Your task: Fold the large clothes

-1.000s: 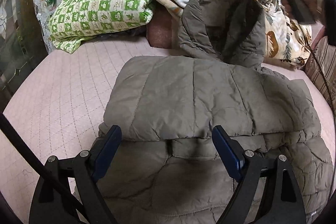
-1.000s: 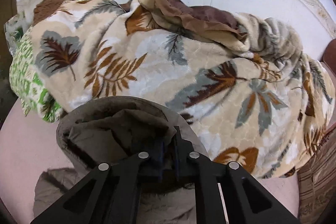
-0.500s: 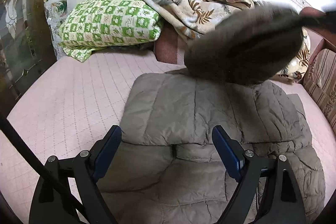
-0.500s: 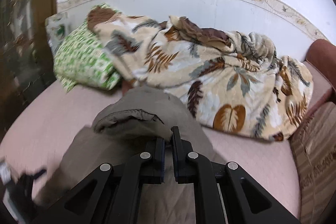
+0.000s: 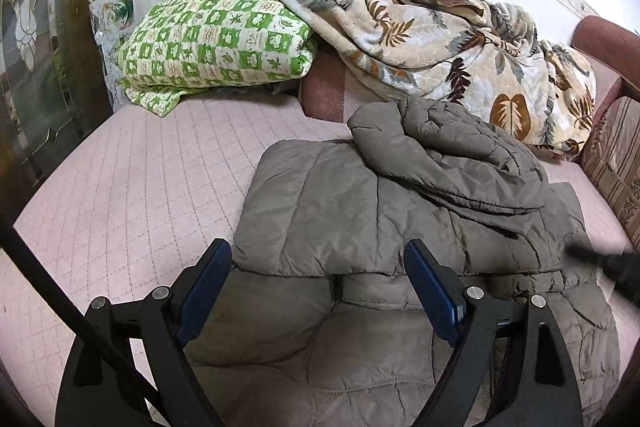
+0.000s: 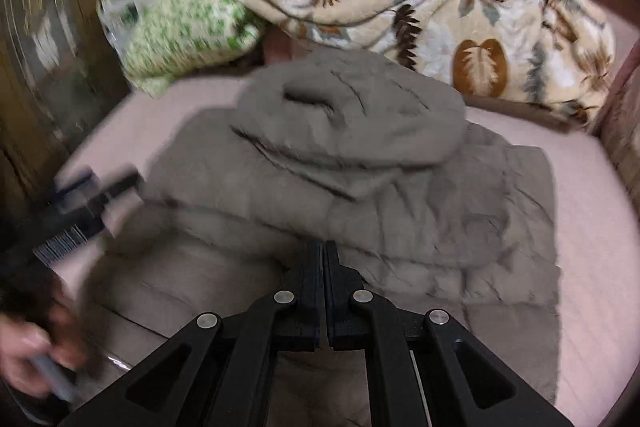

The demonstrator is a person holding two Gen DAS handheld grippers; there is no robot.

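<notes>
Jacket [image 5: 360, 211], a grey-brown quilted one, lies spread on the pink quilted bed [image 5: 132, 187], and the coming move turns on how it sits against the two claws. In the left wrist view the garment fills the space from six o'clock up to about one o'clock; its folded upper panel ends in a straight edge running across from nine to three o'clock, just ahead of the left gripper [image 5: 318, 283]. That claw stands wide, its blue pads to either side of the fold edge and pressing on nothing. The hood [image 5: 436, 151] lies crumpled on top of the panel toward one o'clock. The right gripper [image 6: 324, 255] has its jaws fully together; whether a pinch of cloth sits between the tips cannot be told, since fabric lies right beneath them and the picture is blurred. From that claw the hood lies at twelve o'clock and the left gripper shows at nine o'clock. The bundle's long axis seems to run from six to twelve o'clock, so a further fold would likely bring the near end up over the far one; the left claw looks nearer the fold edge. Beyond, against the wall, a leaf-print blanket [image 5: 460, 43] is heaped at one o'clock and a green checked quilt [image 5: 216, 39] at eleven. No container is in view.
</notes>
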